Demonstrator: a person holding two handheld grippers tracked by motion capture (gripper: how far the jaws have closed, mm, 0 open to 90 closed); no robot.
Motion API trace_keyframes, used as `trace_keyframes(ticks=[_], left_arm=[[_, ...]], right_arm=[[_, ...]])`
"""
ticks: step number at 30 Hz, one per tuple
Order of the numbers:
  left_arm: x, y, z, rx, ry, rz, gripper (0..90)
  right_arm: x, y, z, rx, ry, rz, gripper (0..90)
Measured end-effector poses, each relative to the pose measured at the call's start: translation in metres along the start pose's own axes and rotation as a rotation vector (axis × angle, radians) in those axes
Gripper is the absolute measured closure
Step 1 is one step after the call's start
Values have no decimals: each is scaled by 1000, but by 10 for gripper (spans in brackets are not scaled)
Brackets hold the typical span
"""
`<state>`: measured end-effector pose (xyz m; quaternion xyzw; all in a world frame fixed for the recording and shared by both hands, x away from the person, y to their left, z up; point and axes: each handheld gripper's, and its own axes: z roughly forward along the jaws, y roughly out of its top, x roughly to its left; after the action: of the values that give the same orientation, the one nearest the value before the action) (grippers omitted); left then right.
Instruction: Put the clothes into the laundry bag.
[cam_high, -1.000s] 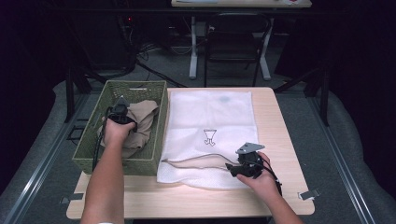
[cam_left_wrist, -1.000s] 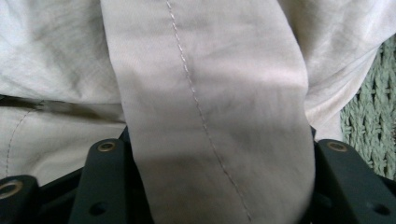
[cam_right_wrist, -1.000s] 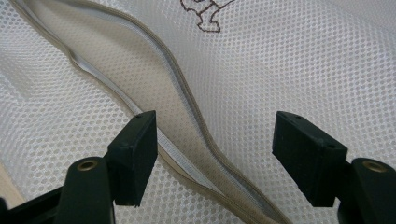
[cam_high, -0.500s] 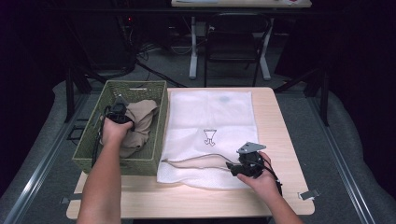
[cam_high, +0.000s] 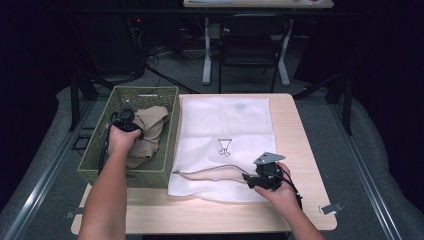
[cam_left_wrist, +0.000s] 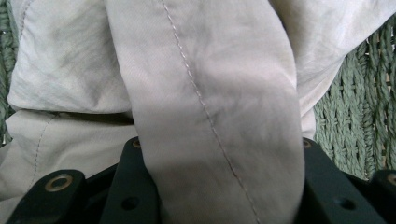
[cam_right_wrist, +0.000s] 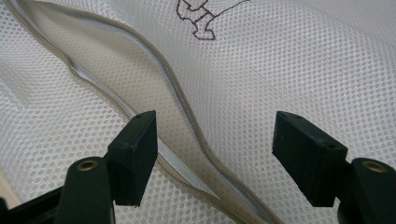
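Observation:
A beige garment (cam_high: 150, 129) lies bunched in the green woven basket (cam_high: 125, 176) at the table's left. My left gripper (cam_high: 125, 118) reaches down into the basket. Its jaws have just been closing, and a seamed fold of the garment (cam_left_wrist: 210, 93) fills the gap between them, pressed from both sides. A white mesh laundry bag (cam_high: 225, 117) with a small brown emblem (cam_high: 224, 146) lies flat on the table. My right gripper (cam_high: 247, 179) rests at its near edge, open, its jaws (cam_right_wrist: 215, 135) straddling the bag's parted zipper (cam_right_wrist: 177, 93) without pinching it.
The basket's green wicker wall (cam_left_wrist: 355, 112) stands close behind the garment. Bare wooden table (cam_high: 210, 215) shows along the near edge and to the right of the bag. A chair (cam_high: 250, 45) and desk legs stand on the floor beyond the table.
The left forearm has shifted slightly while its gripper stays on the garment in the basket. The right hand and the mesh bag have not moved.

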<state>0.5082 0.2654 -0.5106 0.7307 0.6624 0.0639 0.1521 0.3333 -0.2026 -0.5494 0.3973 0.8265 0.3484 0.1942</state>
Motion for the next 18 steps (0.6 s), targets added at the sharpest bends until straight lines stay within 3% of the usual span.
trace_keyframes(ticks=[18], left_arm=[[2, 3, -30, -60, 5, 16, 641]], right_arm=[[0, 0, -1, -3, -2, -7, 308]])
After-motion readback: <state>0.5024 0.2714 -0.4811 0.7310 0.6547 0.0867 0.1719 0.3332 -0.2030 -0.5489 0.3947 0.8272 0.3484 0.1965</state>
